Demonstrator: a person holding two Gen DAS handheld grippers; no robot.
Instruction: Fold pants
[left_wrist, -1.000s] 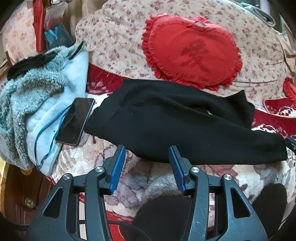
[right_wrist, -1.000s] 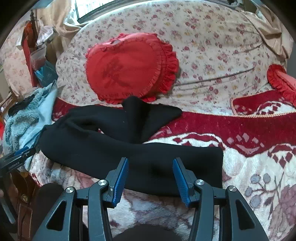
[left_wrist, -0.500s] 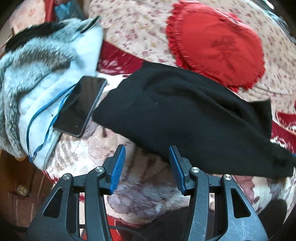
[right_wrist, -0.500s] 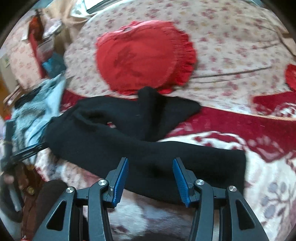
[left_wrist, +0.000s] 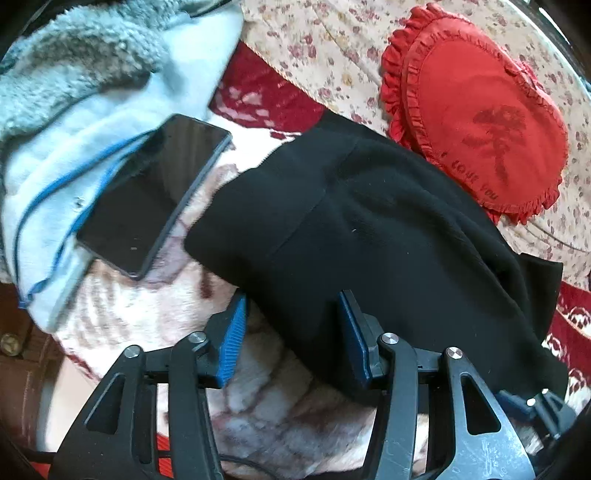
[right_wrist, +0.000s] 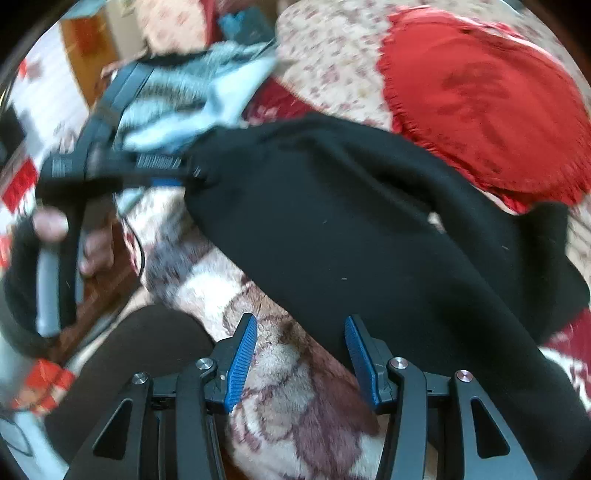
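The black pants (left_wrist: 369, 229) lie spread across a patterned blanket on a sofa; they also fill the middle of the right wrist view (right_wrist: 369, 240). My left gripper (left_wrist: 291, 314) is open, its blue pads straddling the near edge of the pants at the waist end. My right gripper (right_wrist: 301, 339) is open at the pants' near edge, with the right pad over the cloth. In the right wrist view the left gripper (right_wrist: 162, 162) shows at the pants' left end, held by a hand.
A black phone (left_wrist: 151, 192) lies on a pale blue fleece garment (left_wrist: 74, 122) left of the pants. A red heart cushion (left_wrist: 476, 110) leans on the floral backrest behind. The sofa's front edge and a dark knee (right_wrist: 129, 354) are close below.
Both grippers moved left and closer to the pants. The left one now straddles the waist edge; the right view swung left, bringing the left gripper and hand into sight.
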